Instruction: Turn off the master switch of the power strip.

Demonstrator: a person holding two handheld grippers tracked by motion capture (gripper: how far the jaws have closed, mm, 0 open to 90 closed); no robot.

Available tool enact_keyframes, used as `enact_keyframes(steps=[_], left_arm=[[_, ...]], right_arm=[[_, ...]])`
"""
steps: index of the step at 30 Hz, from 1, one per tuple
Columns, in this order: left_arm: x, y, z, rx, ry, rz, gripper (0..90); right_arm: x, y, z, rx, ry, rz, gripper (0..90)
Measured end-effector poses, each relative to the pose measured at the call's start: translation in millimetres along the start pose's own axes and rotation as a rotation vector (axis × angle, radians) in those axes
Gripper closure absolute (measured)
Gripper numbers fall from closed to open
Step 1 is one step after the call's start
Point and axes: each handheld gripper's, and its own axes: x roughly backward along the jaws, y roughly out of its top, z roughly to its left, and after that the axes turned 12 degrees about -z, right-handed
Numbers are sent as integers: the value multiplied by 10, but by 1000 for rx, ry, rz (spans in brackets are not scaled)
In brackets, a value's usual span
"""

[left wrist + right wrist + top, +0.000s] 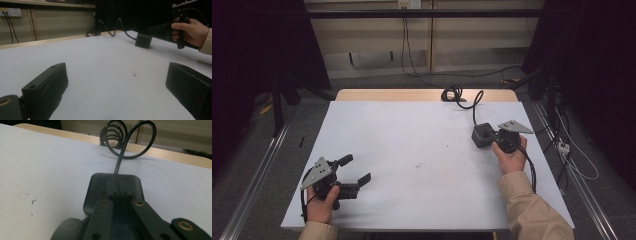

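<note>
- Adapter (482, 135) sits at the table's (412, 150) right side, clamped in the right gripper (120, 195); its cable (462, 97) coils at the far edge.
- Likely a rigid, smooth, fairly dense block; grip its flat sides, not the springy cable.
- Left gripper (354, 172) rests with jaws apart, holding nothing.

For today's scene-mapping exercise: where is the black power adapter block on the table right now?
In the high view the black power adapter block sits on the white table at its right side, just ahead of the right gripper, its coiled cable trailing to the far edge.
</note>
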Motion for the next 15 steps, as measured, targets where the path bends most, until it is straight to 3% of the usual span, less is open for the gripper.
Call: enact_keyframes(steps=[11,15], left_arm=[[-9,0,-4,-4,-2,3,38],[-9,4,1,-2,-4,-2,38]], right_arm=[[-2,1,9,6,-5,-6,900],[3,-16,6,-12,-8,-21,900]])
